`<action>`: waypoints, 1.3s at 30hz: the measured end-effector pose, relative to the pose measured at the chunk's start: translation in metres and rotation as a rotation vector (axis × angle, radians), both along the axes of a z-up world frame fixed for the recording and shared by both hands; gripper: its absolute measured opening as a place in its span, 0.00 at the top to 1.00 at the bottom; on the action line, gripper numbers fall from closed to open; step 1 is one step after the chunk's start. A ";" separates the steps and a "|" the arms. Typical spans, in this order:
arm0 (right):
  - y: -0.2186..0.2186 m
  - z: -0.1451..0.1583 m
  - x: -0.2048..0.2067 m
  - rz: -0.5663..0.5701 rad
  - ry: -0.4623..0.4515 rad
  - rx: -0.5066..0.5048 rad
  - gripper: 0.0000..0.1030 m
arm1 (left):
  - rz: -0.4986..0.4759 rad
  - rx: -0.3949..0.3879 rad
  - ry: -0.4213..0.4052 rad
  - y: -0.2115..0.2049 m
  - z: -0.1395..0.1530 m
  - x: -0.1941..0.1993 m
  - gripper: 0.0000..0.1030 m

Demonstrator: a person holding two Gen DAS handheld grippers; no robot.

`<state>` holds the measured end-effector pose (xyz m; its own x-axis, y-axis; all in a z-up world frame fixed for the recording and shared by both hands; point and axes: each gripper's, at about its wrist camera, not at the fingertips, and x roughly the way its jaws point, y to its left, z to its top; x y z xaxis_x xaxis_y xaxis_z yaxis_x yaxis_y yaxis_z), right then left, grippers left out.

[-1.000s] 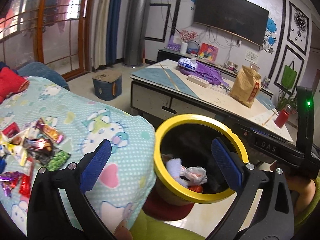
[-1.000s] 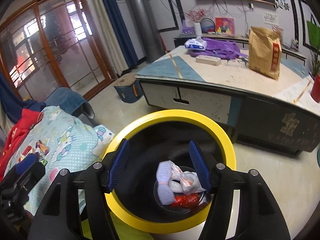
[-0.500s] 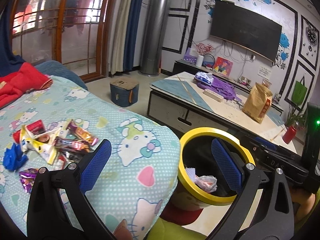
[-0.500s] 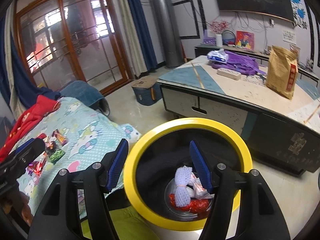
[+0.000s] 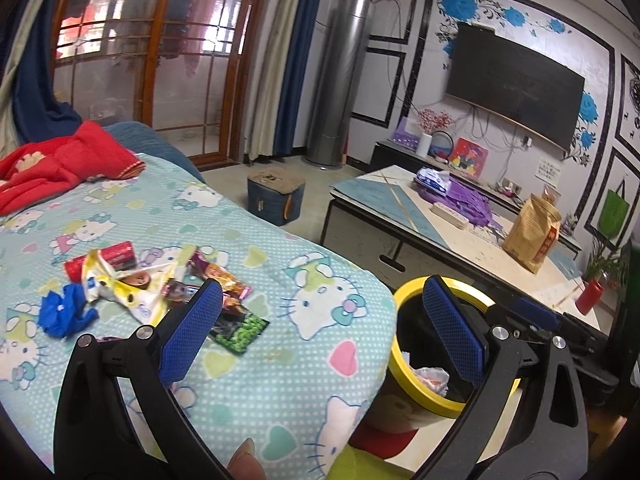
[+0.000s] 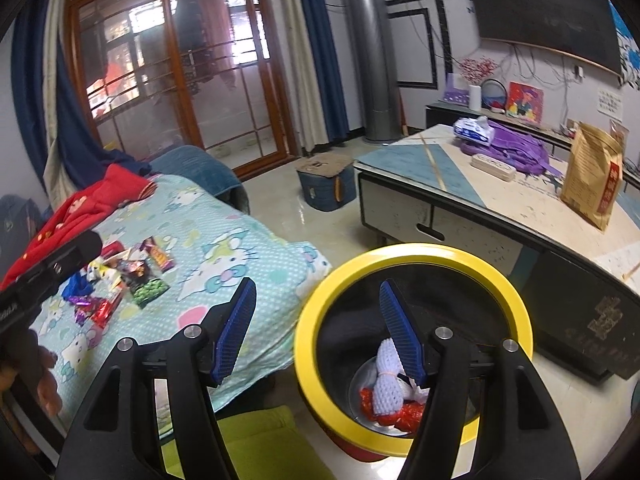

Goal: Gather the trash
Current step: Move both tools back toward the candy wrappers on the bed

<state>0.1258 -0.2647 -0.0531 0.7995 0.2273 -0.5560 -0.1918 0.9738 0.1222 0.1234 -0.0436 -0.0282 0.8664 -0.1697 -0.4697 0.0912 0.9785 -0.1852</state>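
A pile of snack wrappers (image 5: 160,280) lies on the Hello Kitty blanket (image 5: 280,352), with a blue crumpled piece (image 5: 64,314) at its left and a green packet (image 5: 240,328) at its right. The pile also shows in the right wrist view (image 6: 120,280). A yellow-rimmed bin (image 6: 516,320) stands beside the bed and holds white foam net (image 6: 386,380) and red scraps (image 6: 404,414). It also shows in the left wrist view (image 5: 404,368). My left gripper (image 5: 320,336) is open and empty above the blanket's edge. My right gripper (image 6: 320,332) is open and empty over the bin's left rim.
A red garment (image 5: 60,164) lies at the bed's far end. A low table (image 6: 520,204) with a brown paper bag (image 6: 596,176) and purple cloth (image 6: 516,148) stands behind the bin. A blue stool (image 5: 276,196) sits on the floor.
Both grippers have swung left and up, away from the bin towards the bed. The wrapper pile has come further into view. Both stay open and empty.
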 end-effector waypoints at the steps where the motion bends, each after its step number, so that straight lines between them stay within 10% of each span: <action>1: 0.005 0.001 -0.001 0.014 -0.002 -0.004 0.40 | 0.006 0.000 -0.004 0.003 0.001 -0.001 0.11; 39: 0.158 -0.001 0.012 0.382 0.055 -0.048 0.40 | 0.304 -0.119 0.042 0.153 -0.007 -0.007 0.11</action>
